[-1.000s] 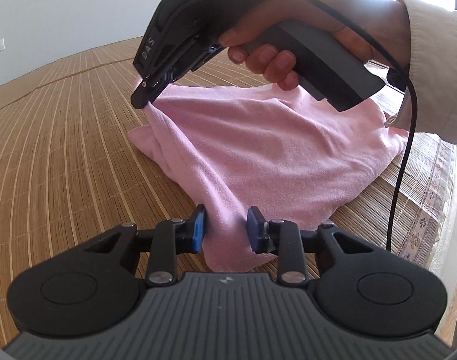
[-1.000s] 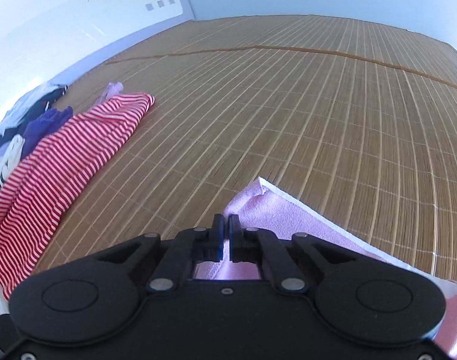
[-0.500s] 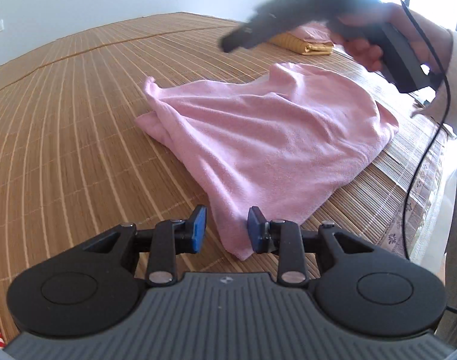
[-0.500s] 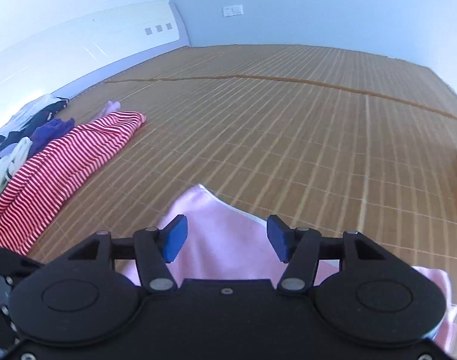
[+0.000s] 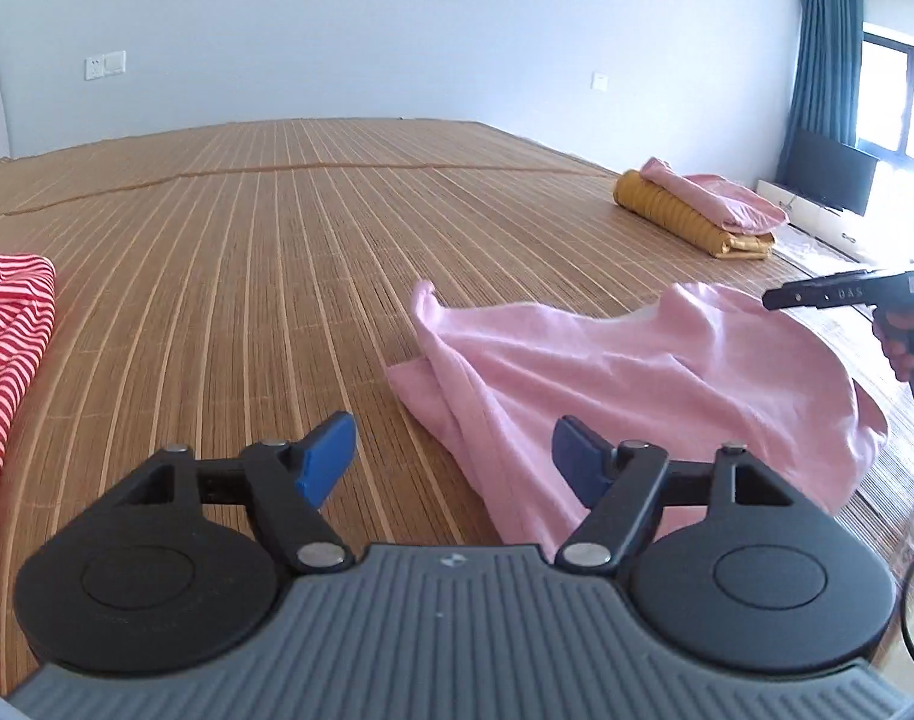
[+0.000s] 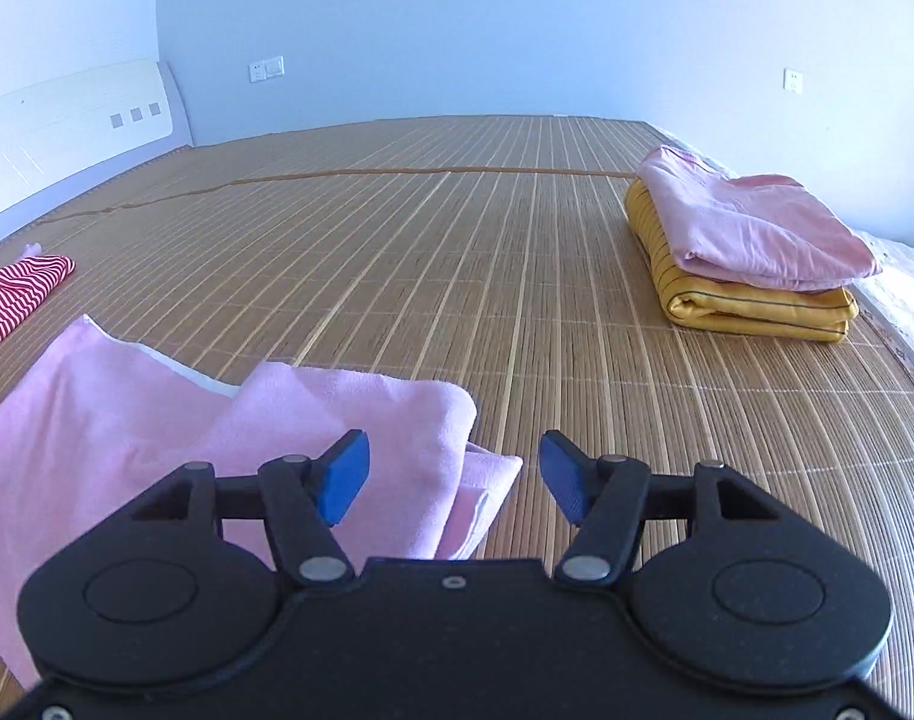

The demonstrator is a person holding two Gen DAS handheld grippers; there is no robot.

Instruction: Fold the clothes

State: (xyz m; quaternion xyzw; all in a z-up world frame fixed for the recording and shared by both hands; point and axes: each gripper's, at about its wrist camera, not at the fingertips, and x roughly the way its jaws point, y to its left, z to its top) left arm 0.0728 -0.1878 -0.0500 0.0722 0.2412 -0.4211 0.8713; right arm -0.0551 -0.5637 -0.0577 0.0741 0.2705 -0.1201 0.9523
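Both jaws gape, empty; the pink cloth (image 5: 625, 384) lies right of the left gripper (image 5: 453, 456), nearer the right gripper (image 6: 453, 474).

Bedroom: headboard (image 6: 78, 114), bamboo bed mat (image 6: 457, 252), curtain (image 5: 826, 54).

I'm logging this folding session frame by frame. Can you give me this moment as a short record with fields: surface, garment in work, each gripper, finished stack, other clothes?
surface: woven bamboo mat
garment in work: pink garment, lying loosely folded and rumpled on the mat, gripped by neither tool
left gripper: open, empty, near the garment's near edge
right gripper: open, empty, above the garment's corner
finished stack: folded pink piece on top of a folded yellow piece
other clothes: red-and-white striped garment, unfolded, at the left
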